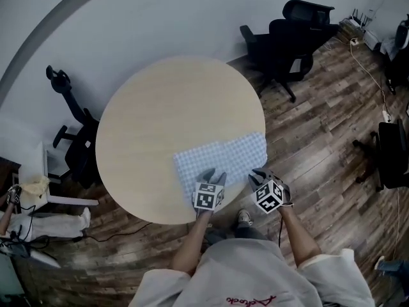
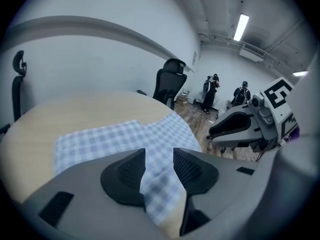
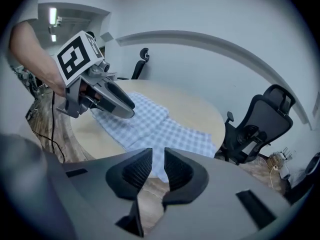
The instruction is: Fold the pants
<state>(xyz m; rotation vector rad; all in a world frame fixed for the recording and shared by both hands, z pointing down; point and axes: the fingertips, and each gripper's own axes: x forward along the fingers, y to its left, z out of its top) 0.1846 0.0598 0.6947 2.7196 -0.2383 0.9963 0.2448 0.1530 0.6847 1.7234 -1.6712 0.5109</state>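
The blue-and-white checked pants lie folded on the near right part of the round wooden table. My left gripper sits at their near edge. In the left gripper view its jaws stand apart with a loose fold of the pants hanging between them, and the pads do not press on it. My right gripper is at the near right corner, just off the table's rim. In the right gripper view its jaws are narrow, with a corner of the pants caught between the fingertips.
Black office chairs stand beyond the table's far right. Another chair and white clutter sit at the left. Cables run over the wood floor. People stand far off in the room. The table's far half is bare wood.
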